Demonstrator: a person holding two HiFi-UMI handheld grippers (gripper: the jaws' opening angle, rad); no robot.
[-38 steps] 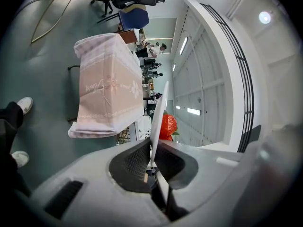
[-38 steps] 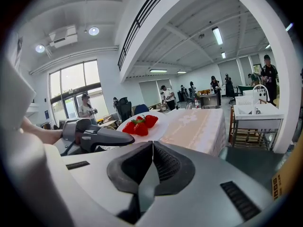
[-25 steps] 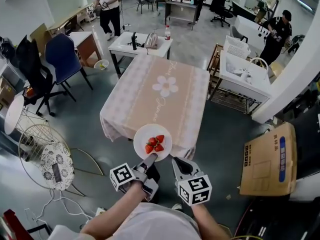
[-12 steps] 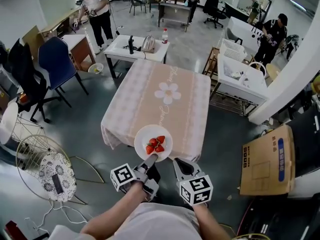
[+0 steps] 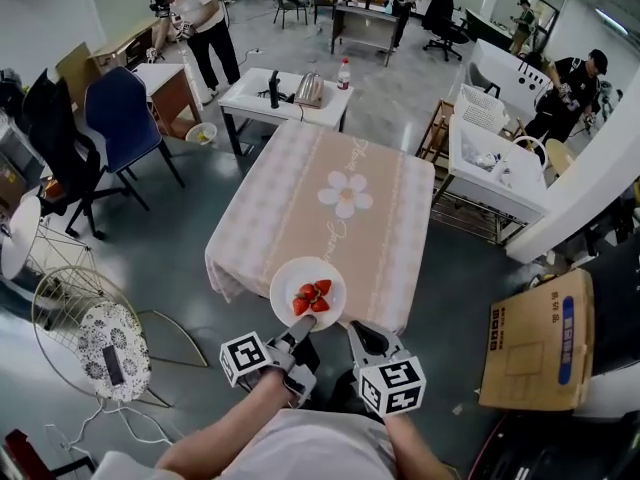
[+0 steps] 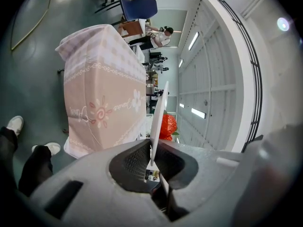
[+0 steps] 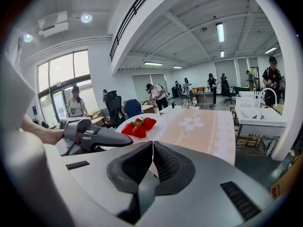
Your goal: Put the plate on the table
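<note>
A white plate [image 5: 308,290] with three strawberries [image 5: 311,298] hangs over the near edge of the table [image 5: 330,208], which wears a pink cloth with a flower print. My left gripper [image 5: 301,326] is shut on the plate's near rim. In the left gripper view the plate [image 6: 158,110] shows edge-on between the pads, strawberries [image 6: 168,125] behind it. My right gripper [image 5: 360,336] sits just right of the plate, shut and holding nothing; its pads [image 7: 161,161] meet. The right gripper view shows the plate [image 7: 156,128], the strawberries [image 7: 139,126] and the left gripper [image 7: 97,138].
Behind the table stands a small white table [image 5: 285,96] with a kettle and a bottle. A blue chair [image 5: 122,108] and a wire stool [image 5: 105,336] are at the left, a white cart [image 5: 495,158] and a cardboard box [image 5: 535,340] at the right. People stand farther back.
Both grippers and the plate have moved forward toward the table, which now lies closer and lower in the head view. The grip on the plate is unchanged.
</note>
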